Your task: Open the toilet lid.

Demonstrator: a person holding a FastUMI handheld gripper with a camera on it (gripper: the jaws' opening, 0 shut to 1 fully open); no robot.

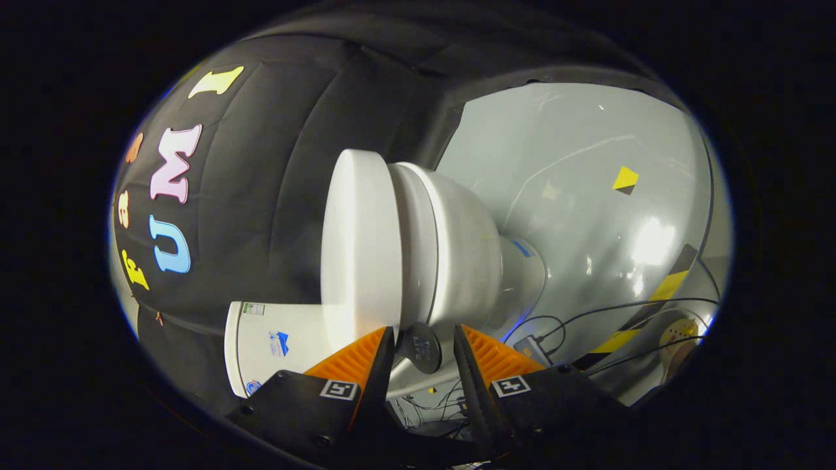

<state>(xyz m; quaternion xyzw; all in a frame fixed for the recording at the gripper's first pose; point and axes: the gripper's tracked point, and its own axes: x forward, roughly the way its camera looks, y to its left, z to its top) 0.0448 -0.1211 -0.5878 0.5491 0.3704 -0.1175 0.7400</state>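
The view is rolled on its side. The white toilet lid point(359, 241) lies down flat on the seat and bowl point(457, 254), just beyond my fingers. The white tank point(281, 346) stands behind the lid, beside my left finger. My gripper point(423, 329) is open, its orange fingers point(353, 362) spread either side of the lid's rim. A small black round disc point(421, 349) sits in the gap between the fingertips, at the edge of the lid and seat. I cannot tell whether either finger touches it.
The glossy grey floor point(588, 196) spreads past the bowl's pedestal point(522, 267). Black cables point(588, 320) and a small dark box point(532, 349) lie on it near the right finger. Yellow-black tape point(653, 307) marks the floor. The black cloth wall point(261, 183) stands behind the toilet.
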